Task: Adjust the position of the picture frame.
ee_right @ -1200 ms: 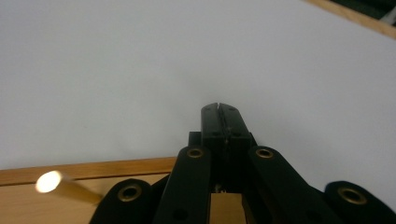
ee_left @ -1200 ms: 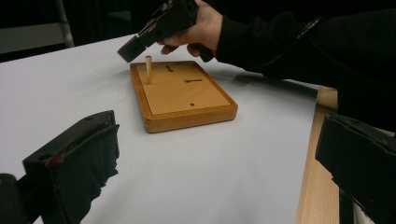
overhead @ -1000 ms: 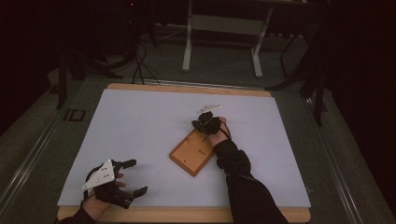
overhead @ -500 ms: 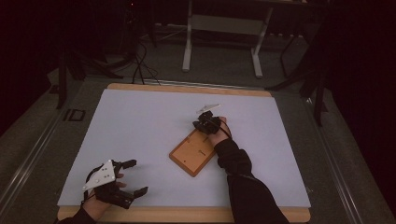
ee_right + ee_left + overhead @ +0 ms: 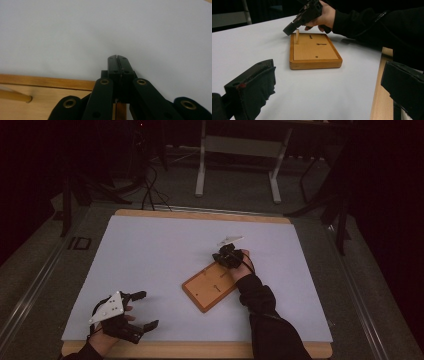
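Wooden peg board between two hand-held grippers on a white sheet.

Black-jawed left gripper (image 5: 142, 311) rests at the near edge of the table (image 5: 200, 351), jaws wide apart with nothing between them. Ahead of it and to its right lies the wooden board (image 5: 313, 51), flat on the white sheet (image 5: 160, 255), with a thin upright wooden peg (image 5: 297, 37) standing near its far corner. At that corner the right gripper (image 5: 223, 256) has its jaws pressed together, tips just beside the peg's top; whether they touch it cannot be told.
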The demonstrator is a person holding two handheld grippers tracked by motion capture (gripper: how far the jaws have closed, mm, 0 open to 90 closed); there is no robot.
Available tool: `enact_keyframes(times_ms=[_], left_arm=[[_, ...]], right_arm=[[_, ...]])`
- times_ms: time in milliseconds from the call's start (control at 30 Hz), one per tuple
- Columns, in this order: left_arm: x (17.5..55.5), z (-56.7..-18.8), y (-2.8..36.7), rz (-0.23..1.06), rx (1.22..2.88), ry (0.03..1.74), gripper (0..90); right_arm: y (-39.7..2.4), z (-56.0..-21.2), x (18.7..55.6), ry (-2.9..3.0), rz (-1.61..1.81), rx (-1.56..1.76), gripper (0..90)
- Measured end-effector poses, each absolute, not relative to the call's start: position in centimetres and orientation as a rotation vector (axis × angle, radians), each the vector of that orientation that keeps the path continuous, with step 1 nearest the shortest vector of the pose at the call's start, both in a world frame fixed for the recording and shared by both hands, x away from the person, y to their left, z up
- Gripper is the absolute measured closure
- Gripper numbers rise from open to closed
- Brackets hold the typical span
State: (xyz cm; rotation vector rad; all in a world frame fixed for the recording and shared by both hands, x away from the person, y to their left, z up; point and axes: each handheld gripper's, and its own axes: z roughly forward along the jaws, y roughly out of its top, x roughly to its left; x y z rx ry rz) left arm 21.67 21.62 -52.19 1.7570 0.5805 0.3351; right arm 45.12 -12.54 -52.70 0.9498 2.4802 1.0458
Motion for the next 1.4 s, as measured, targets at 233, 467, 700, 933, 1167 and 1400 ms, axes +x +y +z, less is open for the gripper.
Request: enact_keyframes(times_ms=[233,467,700,933,1167,1400], left_arm=[[21.7,-52.2,21.6,0.337,1.761,0.581,0.0],[21.7,-52.2,21.5,0.337,1.764,0.582,0.0],[21.7,-52.2,21.6,0.337,1.76,0.584,0.0],[21.7,-52.2,21.6,0.337,1.757,0.581,0.0],[21.7,-52.2,21.5,0.335,1.759,0.577,0.0],[21.8,-52.3,21.4,0.332,1.759,0.58,0.0]], right_arm=[[-13.6,-52.7,44.4,2.476,1.045,0.964,90.0],[-14.6,-52.6,44.0,2.475,1.056,0.995,90.0],[-14.2,-53.1,45.0,2.503,1.022,1.003,90.0],[-13.9,-53.1,45.1,2.528,1.003,0.983,90.0],[-14.6,-53.1,43.8,2.531,0.981,0.952,90.0],[-15.7,-53.1,42.5,2.539,1.005,0.955,90.0]])
